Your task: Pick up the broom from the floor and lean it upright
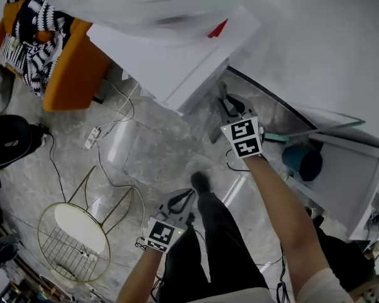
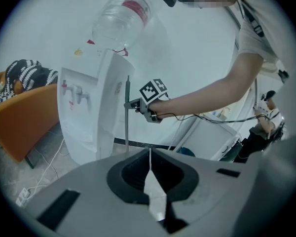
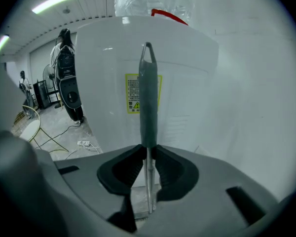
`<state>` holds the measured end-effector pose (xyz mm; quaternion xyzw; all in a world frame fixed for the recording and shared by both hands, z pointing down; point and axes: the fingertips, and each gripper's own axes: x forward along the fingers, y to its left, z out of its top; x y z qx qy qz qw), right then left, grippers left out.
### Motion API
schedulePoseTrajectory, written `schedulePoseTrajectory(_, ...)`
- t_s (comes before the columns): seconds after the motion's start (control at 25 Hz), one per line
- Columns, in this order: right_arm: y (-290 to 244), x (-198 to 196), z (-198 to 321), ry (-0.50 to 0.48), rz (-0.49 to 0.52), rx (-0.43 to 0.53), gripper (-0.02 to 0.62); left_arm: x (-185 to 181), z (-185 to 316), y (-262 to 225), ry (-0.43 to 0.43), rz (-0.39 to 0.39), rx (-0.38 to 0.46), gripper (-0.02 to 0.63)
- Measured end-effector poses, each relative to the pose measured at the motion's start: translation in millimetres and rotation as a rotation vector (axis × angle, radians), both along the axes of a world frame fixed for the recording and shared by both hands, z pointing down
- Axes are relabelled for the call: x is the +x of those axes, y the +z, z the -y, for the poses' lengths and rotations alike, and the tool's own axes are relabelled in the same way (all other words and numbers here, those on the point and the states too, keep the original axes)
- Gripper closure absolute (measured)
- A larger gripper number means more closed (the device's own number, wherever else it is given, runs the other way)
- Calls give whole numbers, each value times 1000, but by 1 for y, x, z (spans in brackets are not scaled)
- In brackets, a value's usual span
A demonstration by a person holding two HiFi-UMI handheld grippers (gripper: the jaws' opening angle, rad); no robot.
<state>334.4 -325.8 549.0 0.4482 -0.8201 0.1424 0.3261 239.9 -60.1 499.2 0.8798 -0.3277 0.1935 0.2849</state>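
Observation:
The broom's handle [image 3: 148,98] stands upright, a thin metal shaft with a grey grip at its top. My right gripper [image 3: 148,154] is shut on the shaft just below that grip. In the left gripper view the shaft [image 2: 127,125] hangs straight down from the right gripper [image 2: 133,104], close beside the white water dispenser [image 2: 89,117]. The broom's head is hidden. My left gripper [image 2: 149,154] is shut with nothing between its pads and sits apart from the broom, nearer the person's legs [image 1: 180,201]. In the head view the right gripper [image 1: 228,105] is by the dispenser's corner.
The water dispenser [image 1: 177,62] carries a clear bottle. An orange chair [image 1: 69,74] with a black-and-white cloth stands at the left. On the floor lie a gold wire stand [image 1: 72,232], a power strip [image 1: 91,137] and cables. A teal round thing [image 1: 303,161] sits by a white cabinet [image 1: 357,175].

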Motion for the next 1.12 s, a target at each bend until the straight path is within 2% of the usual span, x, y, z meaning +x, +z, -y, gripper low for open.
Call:
schedulePoseTrajectory(0.28, 8, -6, 21, -13, 6, 25, 508, -1, 8, 13, 3, 4, -12, 594)
schedulePoseTrajectory(0.48, 9, -9, 24, -73, 2, 44, 445, -1, 17, 10, -1, -2, -10, 594)
schedulePoseTrajectory(0.88, 15, -11, 29, -108, -21, 41, 425, -6, 20, 15, -18, 1, -39, 594)
schedulePoseTrajectory(1.12, 14, -8, 28, -123, -34, 28, 404, -8, 21, 15, -13, 12, -29, 594)
